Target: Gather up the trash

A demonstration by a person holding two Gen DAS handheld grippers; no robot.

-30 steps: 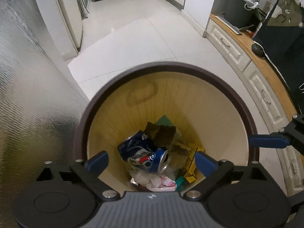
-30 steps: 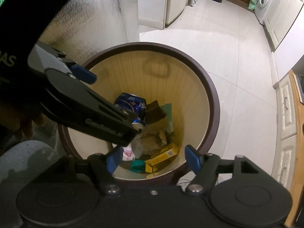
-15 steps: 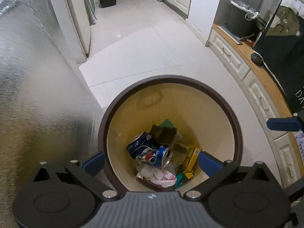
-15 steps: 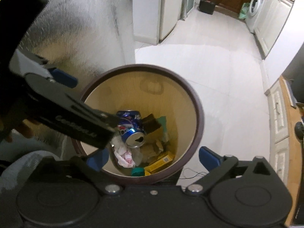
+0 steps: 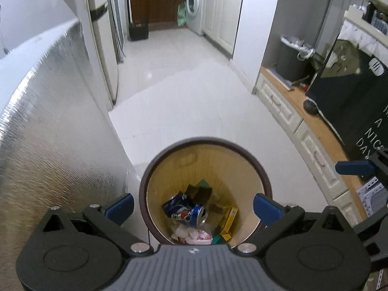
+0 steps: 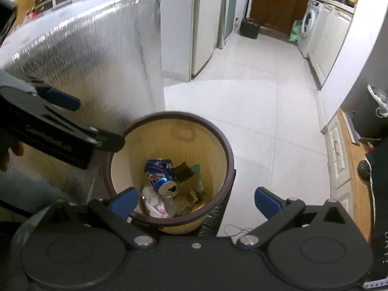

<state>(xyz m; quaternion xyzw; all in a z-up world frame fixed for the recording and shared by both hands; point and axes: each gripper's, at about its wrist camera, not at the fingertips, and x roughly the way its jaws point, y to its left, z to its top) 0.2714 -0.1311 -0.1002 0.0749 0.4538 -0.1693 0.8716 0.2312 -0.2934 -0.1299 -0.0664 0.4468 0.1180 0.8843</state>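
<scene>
hanging above the bin (image 5: pixel 264 177), both grippers stood empty: the left gripper (image 5: pixel 192 207) had its blue pads spread about as wide as the bin's mouth with nothing between them, and the right gripper (image 6: pixel 195 200) was likewise spread fully wide and held nothing.

the trash lay inside the bin, low in the centre of both frames, below and ahead of the pads. the crushed blue can (image 5: pixel 185 209) sat on top of the heap (its long axis ran from the upper left to the lower right of the left wrist frame, open mouth toward the lower right). in the right wrist frame the same can (image 6: pixel 161 173) lay just left of centre, under the left pad of that gripper. neither gripper looked clearly nearer to it; both seemed well above the rim.

around the can lay white crumpled paper (image 6: pixel 155 203), a brown scrap (image 6: pixel 184 171) and a yellow box (image 5: pixel 230 218) whose print was too small to read.

writing: the can showed a red, white and blue pepsi globe and the letters "is". a dark cloth (image 5: pixel 351 111) at the right edge of the left wrist frame read "a nice day".
</scene>
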